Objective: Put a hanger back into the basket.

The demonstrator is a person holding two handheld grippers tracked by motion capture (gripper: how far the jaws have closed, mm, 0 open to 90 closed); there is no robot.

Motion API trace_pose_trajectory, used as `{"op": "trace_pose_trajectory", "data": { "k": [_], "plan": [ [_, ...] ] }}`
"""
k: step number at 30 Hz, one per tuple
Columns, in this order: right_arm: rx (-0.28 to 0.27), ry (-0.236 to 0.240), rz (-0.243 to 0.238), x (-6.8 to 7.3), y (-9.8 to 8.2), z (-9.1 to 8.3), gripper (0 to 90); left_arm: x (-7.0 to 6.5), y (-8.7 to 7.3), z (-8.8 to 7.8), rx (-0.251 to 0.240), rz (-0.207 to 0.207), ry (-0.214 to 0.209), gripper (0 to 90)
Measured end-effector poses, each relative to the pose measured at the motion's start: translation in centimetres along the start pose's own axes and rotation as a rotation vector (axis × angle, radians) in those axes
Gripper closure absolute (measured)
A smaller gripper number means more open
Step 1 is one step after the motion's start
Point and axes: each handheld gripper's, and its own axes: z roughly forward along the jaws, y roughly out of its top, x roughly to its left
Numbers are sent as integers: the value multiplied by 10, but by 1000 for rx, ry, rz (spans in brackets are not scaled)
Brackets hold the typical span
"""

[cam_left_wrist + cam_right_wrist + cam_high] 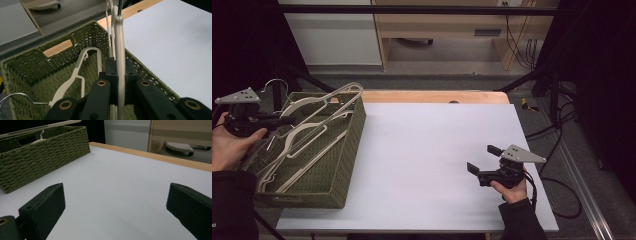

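**At the basket's left rim, a hanger pinched; jaws spread over the bare white top**

Left of the green woven basket [343, 165], a hand holds the left gripper [287, 120] level over the rim, its jaws pressed together on the flat arm of a cream hanger [120, 50]. In the left gripper view that hanger runs straight up between the two black pads, tilted out over the basket's far wall. Inside the basket lie more cream hangers [304, 150], overlapping, one with its grey-tipped shoulder leaning on the weave [80, 70]; a wire hook [274, 84] curls above the basket's back left corner.

The basket stands on the left end of a white tabletop [432, 150], its near corner just at the table's front edge. Right of the basket the white surface is bare and matte. A strip of pale wood [432, 96] borders the table's far side behind the basket.

Well to the right of the basket, near the table's right edge, a hand holds the right gripper [482, 159] low over the white top, jaws spread wide with nothing between them; the right gripper view looks back across the surface to the basket's side wall [45, 157].

Beyond the basket and table, the room shows a grey floor [412, 80], a white panel [332, 35], a light wooden unit [442, 30], dark frame bars and black cables [519, 40] at the right
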Motion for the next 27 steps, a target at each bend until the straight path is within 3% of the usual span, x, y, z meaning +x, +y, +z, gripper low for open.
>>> {"op": "trace_pose_trajectory", "data": {
  "k": [11,20,27],
  "plan": [
    [-4,-7,5,-1,0,-1,28,16,-22,7,11,-56,26,852],
    [1,-4,-2,-1,0,-1,27,16,-45,25,48,-103,0,852],
    [0,-3,1,0,0,0,28,16,-64,39,36,-156,-23,851]
  ]
}}
